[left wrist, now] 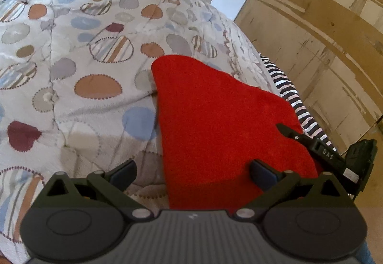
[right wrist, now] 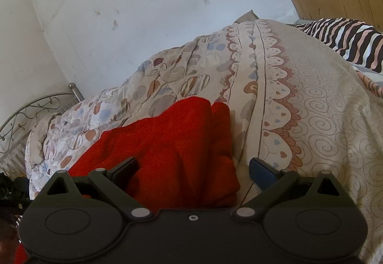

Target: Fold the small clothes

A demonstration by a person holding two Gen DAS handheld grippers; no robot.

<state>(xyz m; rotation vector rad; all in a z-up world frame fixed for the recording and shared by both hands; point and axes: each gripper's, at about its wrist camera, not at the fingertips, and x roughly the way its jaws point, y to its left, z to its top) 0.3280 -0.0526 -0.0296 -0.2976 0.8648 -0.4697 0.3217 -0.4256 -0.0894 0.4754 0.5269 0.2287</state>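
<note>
A red fleece cloth [left wrist: 215, 120] lies spread on the patterned quilt [left wrist: 71, 60]. My left gripper [left wrist: 192, 171] is open at the cloth's near edge; its right finger rests over the red fabric and its left finger over the quilt. In the right wrist view the same red cloth [right wrist: 172, 144] lies rumpled with folds, and my right gripper [right wrist: 192, 170] is open over its near part, the left finger above red fabric, the right finger above the quilt [right wrist: 311, 120]. The other gripper [left wrist: 335, 156] shows at the cloth's right edge in the left wrist view.
A striped pillow [right wrist: 347, 41] lies at the bed's far right. A wooden wardrobe [left wrist: 323, 24] stands beside the bed. A white wall [right wrist: 143, 12] is behind, and a metal bed frame [right wrist: 36, 110] curves at the left.
</note>
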